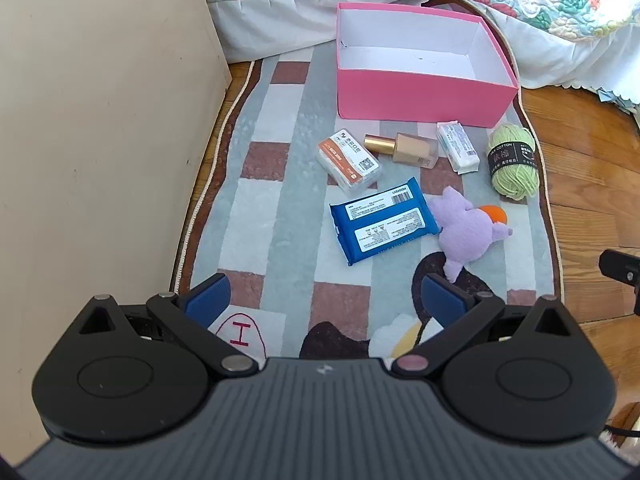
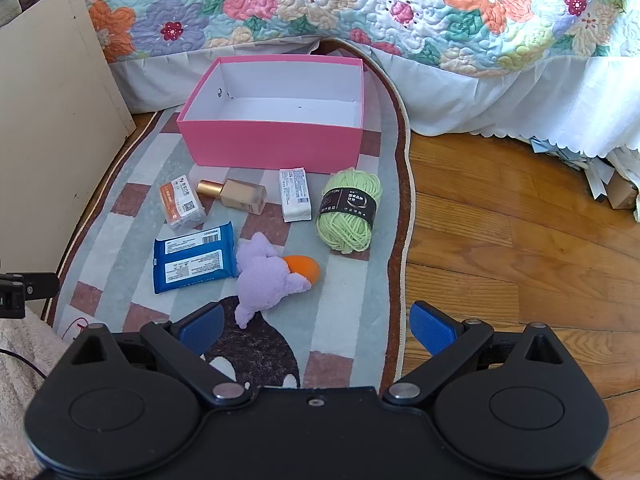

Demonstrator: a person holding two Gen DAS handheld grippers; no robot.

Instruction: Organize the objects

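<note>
I hold my left gripper (image 1: 326, 300) and right gripper (image 2: 316, 326) low over the rug (image 1: 280, 216), side by side, both tilted down, fingers spread and holding nothing. Ahead, a blue wipes pack (image 1: 383, 219) touches a purple plush toy (image 2: 266, 276). Beyond them a green yarn ball (image 2: 350, 210) lies near the pink box (image 2: 276, 142), which stands open.

Box (image 2: 276, 146) on rug (image 2: 348, 300); yarn (image 2: 350, 210) right of bottle (image 2: 236, 195).
</note>
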